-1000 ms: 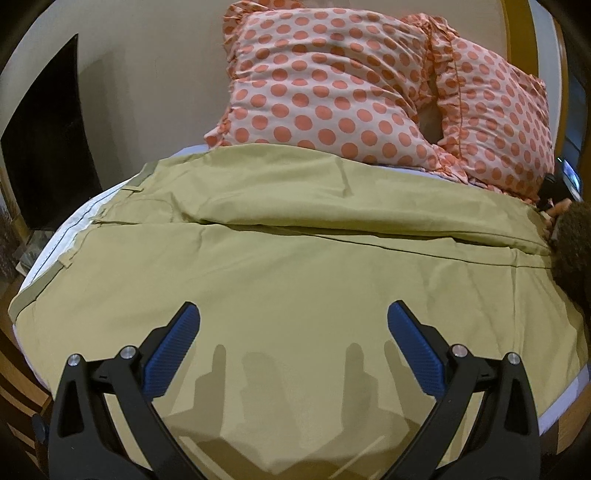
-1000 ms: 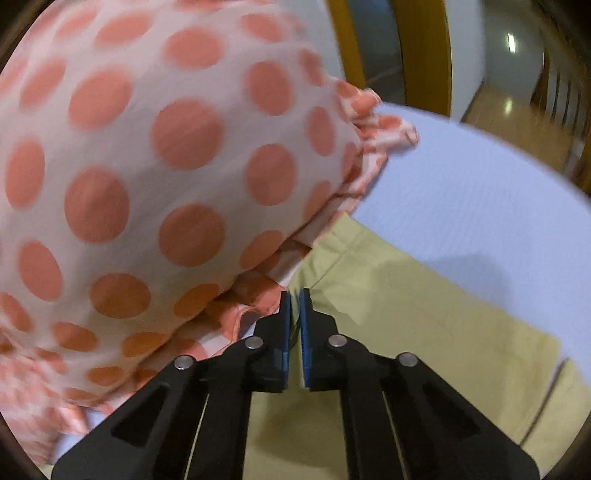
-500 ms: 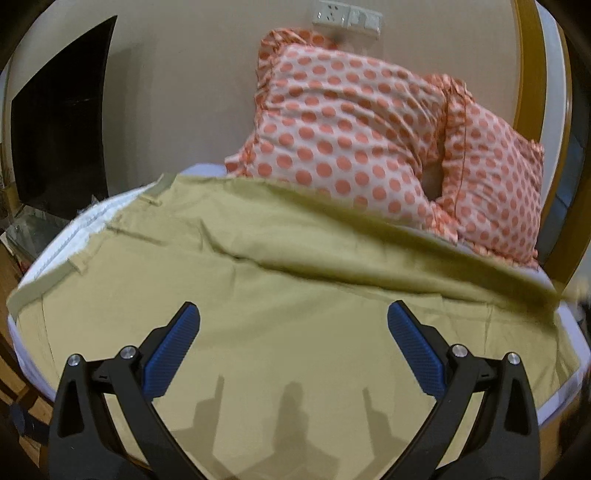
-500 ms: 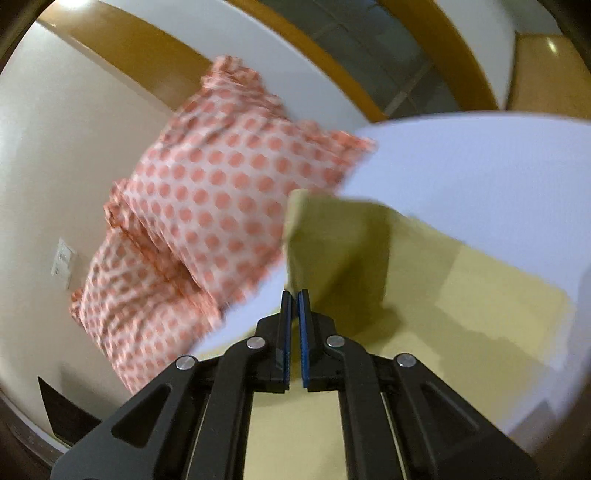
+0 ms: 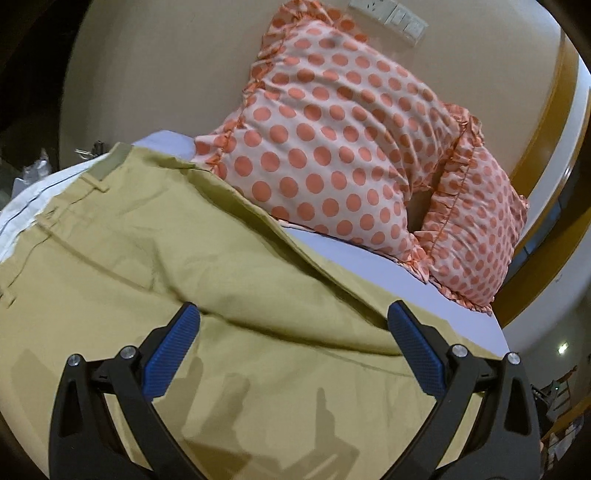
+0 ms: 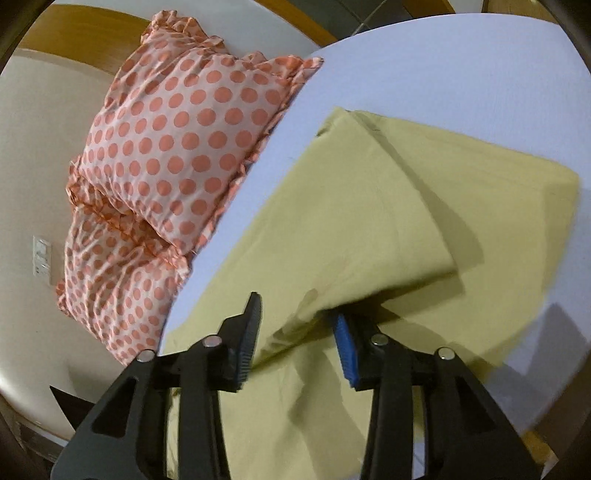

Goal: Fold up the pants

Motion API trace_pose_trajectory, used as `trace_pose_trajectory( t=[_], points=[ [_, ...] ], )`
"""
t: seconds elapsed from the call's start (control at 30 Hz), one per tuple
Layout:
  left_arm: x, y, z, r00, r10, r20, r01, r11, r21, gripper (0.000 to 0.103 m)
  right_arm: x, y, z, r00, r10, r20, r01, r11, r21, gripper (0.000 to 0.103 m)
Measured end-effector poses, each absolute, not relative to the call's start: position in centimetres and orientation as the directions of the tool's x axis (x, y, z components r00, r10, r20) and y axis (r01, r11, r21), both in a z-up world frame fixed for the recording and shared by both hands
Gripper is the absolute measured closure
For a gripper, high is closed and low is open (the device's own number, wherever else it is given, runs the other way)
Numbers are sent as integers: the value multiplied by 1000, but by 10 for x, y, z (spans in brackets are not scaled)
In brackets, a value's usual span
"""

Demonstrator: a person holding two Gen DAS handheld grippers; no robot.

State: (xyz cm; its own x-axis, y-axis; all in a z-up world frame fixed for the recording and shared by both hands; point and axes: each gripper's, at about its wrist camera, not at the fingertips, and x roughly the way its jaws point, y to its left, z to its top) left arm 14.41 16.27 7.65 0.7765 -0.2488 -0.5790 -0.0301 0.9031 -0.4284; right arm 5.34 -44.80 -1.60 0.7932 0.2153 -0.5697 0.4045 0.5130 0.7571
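Khaki pants (image 5: pixel 155 266) lie spread on a bed with a white sheet (image 5: pixel 369 266). Their waistband (image 5: pixel 107 164) is at the upper left in the left wrist view. My left gripper (image 5: pixel 291 350) is open and empty, hovering just above the fabric. In the right wrist view the pants (image 6: pixel 388 206) have one leg folded over the other, with a raised fold between my jaws. My right gripper (image 6: pixel 295 343) is open, and the fold of cloth drapes loosely between its fingers.
Two pink pillows with orange polka dots (image 5: pixel 343 147) lean against the beige wall at the head of the bed; they also show in the right wrist view (image 6: pixel 177 147). A wall socket plate (image 5: pixel 388 18) sits above them. A wooden frame (image 5: pixel 554 147) borders the right.
My right gripper was shut on the pant leg, carried it over the other leg and has now opened, letting the cloth go. My left gripper stayed open and tilted upward.
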Motion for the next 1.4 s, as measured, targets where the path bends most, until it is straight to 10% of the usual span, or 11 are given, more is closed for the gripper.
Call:
trace_pose_trajectory(
  t=[0.03, 0.4, 0.47, 0.53, 0.6, 1.0, 1.4],
  points=[
    [154, 162, 76, 766, -251, -592, -34, 904, -427, 2, 59, -449, -17, 810, 222, -543, 375, 517, 769, 101],
    [268, 150, 54, 628, -253, -736, -122, 902, -414, 4, 29, -469, 12, 929, 211, -304, 166, 496, 852, 100],
    [287, 152, 44, 597, -230, -768, -168, 901, -400, 21, 28, -470, 12, 928, 213, -307, 168, 496, 852, 100],
    [297, 160, 35, 581, -246, -776, -200, 881, -429, 77, 29, -469, 13, 928, 215, -305, 168, 489, 856, 100],
    [293, 170, 31, 586, -268, -765, -225, 853, -471, 93, 31, -469, 14, 927, 216, -306, 169, 488, 856, 100],
    [22, 168, 54, 753, -172, -636, -157, 891, -426, 95, -15, -479, 20, 923, 108, -368, 250, 557, 792, 100],
    [-26, 168, 8, 743, -198, -639, -169, 868, -466, 92, -27, -474, 3, 855, 17, -518, 397, 621, 676, 93]
  ],
)
